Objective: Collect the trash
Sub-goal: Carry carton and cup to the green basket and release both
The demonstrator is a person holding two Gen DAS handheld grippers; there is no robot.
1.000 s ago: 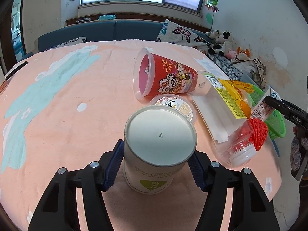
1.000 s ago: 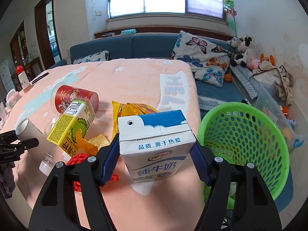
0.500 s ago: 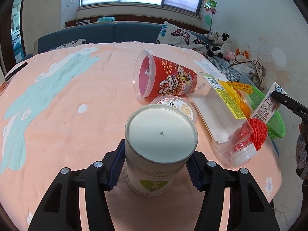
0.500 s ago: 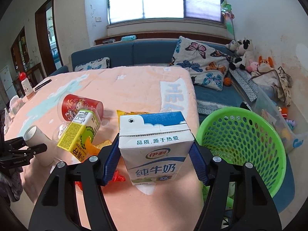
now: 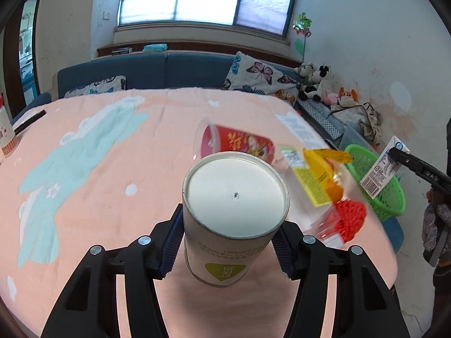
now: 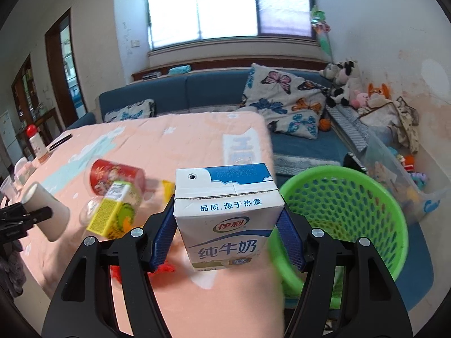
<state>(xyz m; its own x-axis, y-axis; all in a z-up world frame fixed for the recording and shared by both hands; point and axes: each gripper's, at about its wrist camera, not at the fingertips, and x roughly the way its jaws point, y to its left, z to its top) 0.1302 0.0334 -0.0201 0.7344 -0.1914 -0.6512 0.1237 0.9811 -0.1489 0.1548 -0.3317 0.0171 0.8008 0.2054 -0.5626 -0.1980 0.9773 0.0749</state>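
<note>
My left gripper (image 5: 227, 242) is shut on a white paper cup (image 5: 234, 211), bottom up, lifted off the peach tablecloth (image 5: 98, 183). In the right wrist view that cup (image 6: 46, 211) shows at the far left. My right gripper (image 6: 228, 233) is shut on a blue and white milk carton (image 6: 225, 211), held above the table edge beside the green basket (image 6: 346, 217). The carton (image 5: 382, 169) also shows at the right in the left wrist view, in front of the basket (image 5: 391, 200). On the table lie a red cup (image 5: 236, 143), a yellow-green juice box (image 6: 115, 211) and red mesh (image 5: 349, 219).
A blue sofa (image 6: 197, 95) with butterfly cushions (image 6: 284, 101) runs behind the table. Soft toys (image 6: 346, 84) and a clear bin (image 6: 400, 166) sit by the right wall. A bottle with a red cap (image 6: 35, 140) stands at the table's far left.
Both grippers have risen with their loads: the paper cup and the milk carton have left the tablecloth. The table trash now sits lower and further off in both views.
</note>
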